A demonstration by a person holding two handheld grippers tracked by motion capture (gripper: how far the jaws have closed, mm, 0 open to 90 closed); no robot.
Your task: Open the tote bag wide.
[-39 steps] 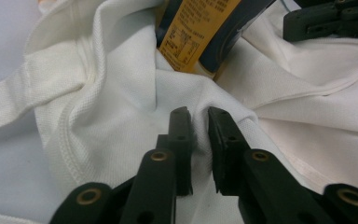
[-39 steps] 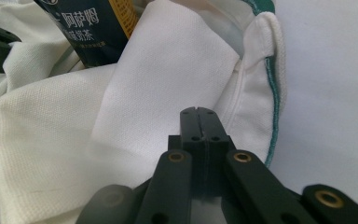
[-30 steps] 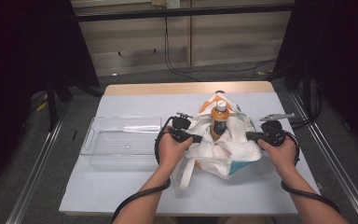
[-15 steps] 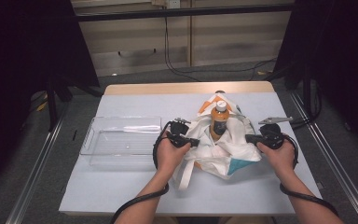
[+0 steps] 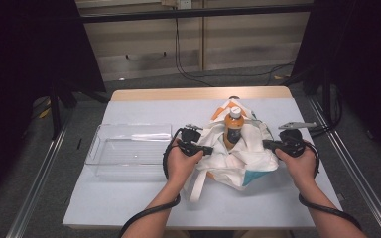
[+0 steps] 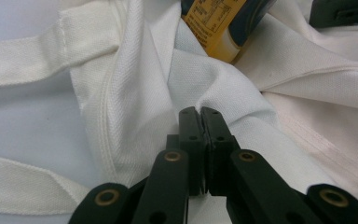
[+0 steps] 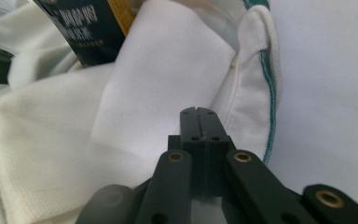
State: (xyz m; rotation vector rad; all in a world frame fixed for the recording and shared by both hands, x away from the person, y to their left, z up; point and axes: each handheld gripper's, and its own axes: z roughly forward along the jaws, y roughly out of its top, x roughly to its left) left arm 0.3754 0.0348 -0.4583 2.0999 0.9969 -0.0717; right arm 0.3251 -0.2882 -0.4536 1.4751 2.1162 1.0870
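both forearms reach up from the near edge; the left black two-jaw gripper and right black two-jaw gripper point inward at each other, jaws pressed together.

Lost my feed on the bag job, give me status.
Left tool and right tool both shut on white bag cloth, either side. Bottle upright inside bag. Clear tray off left, nothing in the way.

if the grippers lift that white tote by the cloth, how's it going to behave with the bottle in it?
The tote bag will likely sag: its cloth lies creased and crumpled. Each gripper, left and right, looks shut on a fold of cloth, which may stretch or slip. The bottle stands upright and tall in the loose opening, so it could tip as the cloth shifts.
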